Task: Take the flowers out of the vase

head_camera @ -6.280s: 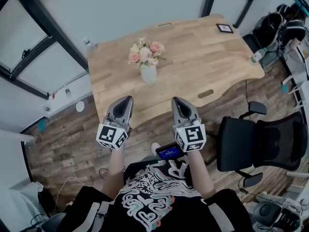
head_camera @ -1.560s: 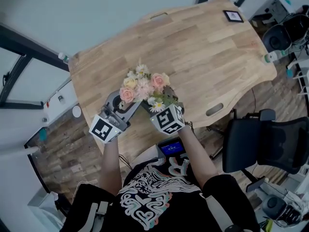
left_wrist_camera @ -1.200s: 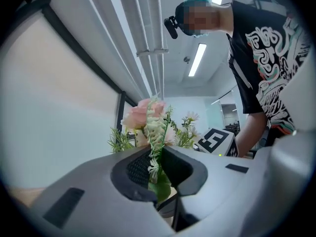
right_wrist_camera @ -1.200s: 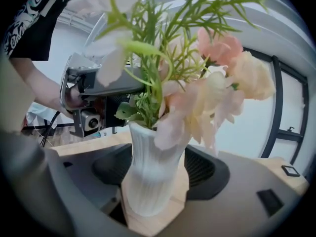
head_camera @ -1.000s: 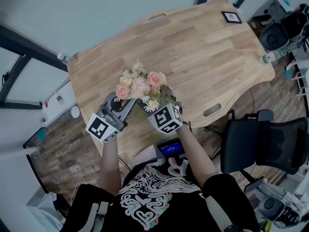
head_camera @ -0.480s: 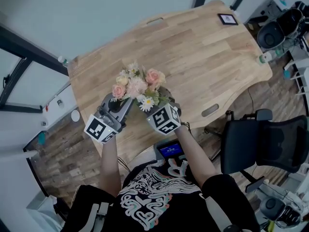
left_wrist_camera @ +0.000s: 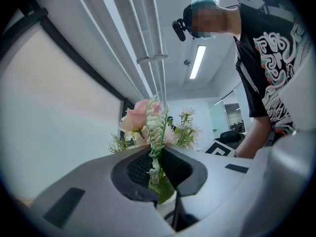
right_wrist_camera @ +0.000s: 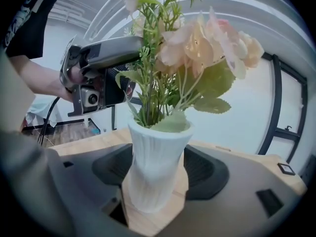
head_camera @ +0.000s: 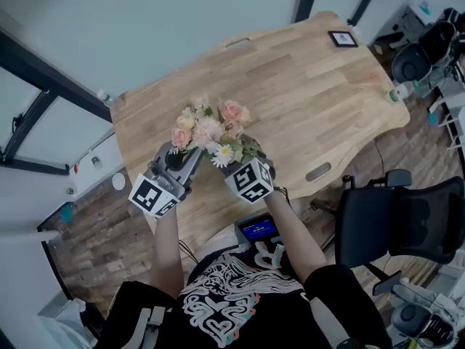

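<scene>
A bouquet (head_camera: 209, 131) of pink, cream and white flowers with green leaves hangs over the near part of the table. My left gripper (head_camera: 187, 155) is shut on the green stems (left_wrist_camera: 157, 174) below the blooms (left_wrist_camera: 143, 120). In the right gripper view the white ribbed vase (right_wrist_camera: 155, 157) stands on the wood between the jaws of my right gripper (right_wrist_camera: 157, 177), whose pads press on its sides. The stems (right_wrist_camera: 150, 98) still reach into the vase's mouth, and the left gripper (right_wrist_camera: 106, 63) holds them from the left. In the head view the blooms hide the vase.
The wooden table (head_camera: 312, 86) carries a small dark-framed item (head_camera: 341, 38) at its far right corner. A bottle (head_camera: 398, 91) stands past the table's right edge. A black office chair (head_camera: 407, 224) is at the right. A blue-lit screen (head_camera: 256, 230) hangs at the person's chest.
My left gripper has risen a little with the bouquet. My right gripper has stayed at the vase.
</scene>
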